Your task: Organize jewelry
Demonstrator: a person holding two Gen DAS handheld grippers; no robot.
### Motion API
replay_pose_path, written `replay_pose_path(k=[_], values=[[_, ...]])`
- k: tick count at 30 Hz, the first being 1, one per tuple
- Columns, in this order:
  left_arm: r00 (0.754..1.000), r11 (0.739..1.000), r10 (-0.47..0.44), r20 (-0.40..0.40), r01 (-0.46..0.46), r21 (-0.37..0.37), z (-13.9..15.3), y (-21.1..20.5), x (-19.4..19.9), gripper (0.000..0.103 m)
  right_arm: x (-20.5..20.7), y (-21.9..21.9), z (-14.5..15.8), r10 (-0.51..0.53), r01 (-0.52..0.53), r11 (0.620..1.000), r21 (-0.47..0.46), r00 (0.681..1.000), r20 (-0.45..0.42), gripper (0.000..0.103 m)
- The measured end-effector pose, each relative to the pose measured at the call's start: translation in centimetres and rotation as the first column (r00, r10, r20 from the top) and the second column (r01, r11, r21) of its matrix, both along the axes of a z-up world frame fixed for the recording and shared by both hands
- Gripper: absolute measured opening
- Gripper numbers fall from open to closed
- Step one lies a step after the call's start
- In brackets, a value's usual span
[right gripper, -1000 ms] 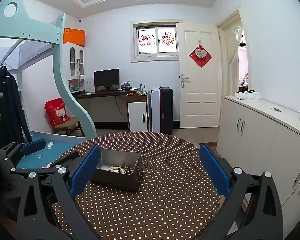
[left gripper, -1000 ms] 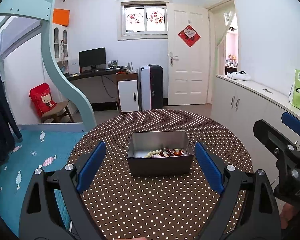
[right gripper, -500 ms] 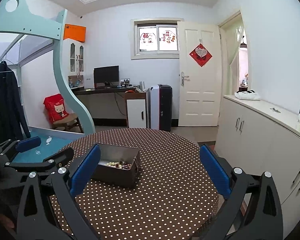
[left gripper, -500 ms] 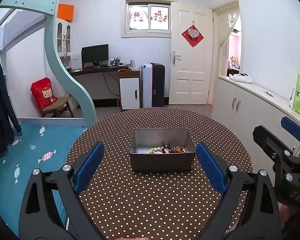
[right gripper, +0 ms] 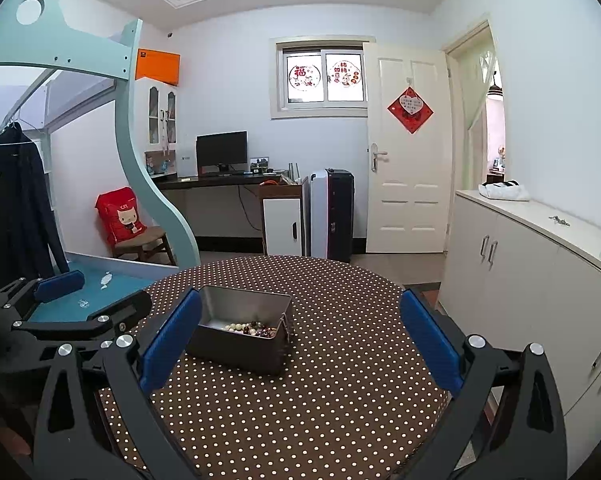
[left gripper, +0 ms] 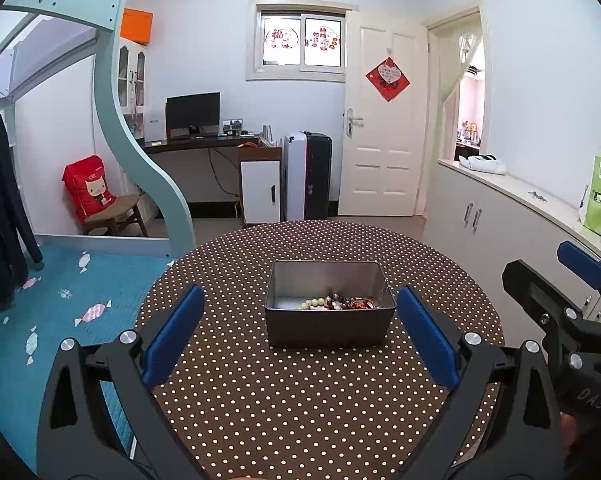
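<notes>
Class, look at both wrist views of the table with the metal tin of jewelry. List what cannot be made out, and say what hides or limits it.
- Jewelry in the metal tin: too small in both views to count or name pieces.
- Tin floor nearest the camera: left wrist view, hidden by its front wall.
- Table near edge: cut off behind the right gripper.
- Left gripper: jaws opening, nothing between them; handle cut off below.

— That box (left gripper: 328, 322) is metal, isn't it? Dull grey, smooth, a soft sheen inside.
— Yes, and the beads (left gripper: 332, 303) in it look glossy.
— The tablecloth (left gripper: 300, 400)?
— Matt brown cloth with white dots.
— And the gripper pads (left gripper: 174, 334)?
— Blue, matt, rubbery; the frames look like black plastic.
</notes>
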State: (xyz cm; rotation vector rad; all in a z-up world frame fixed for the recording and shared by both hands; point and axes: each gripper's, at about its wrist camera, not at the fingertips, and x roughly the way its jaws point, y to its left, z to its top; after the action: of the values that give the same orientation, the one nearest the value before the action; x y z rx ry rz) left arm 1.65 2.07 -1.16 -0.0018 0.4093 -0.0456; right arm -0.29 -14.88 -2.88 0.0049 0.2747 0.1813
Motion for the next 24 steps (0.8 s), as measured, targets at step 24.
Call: replay_pose_path(k=[24], values=[[0.999,0.999,0.049,0.013,-0.049,0.009,0.02,-0.07,-0.29,0.097,0.43,0.15,-0.29,0.027,-0.027,0.999,0.021,0.999,-0.018,0.096]])
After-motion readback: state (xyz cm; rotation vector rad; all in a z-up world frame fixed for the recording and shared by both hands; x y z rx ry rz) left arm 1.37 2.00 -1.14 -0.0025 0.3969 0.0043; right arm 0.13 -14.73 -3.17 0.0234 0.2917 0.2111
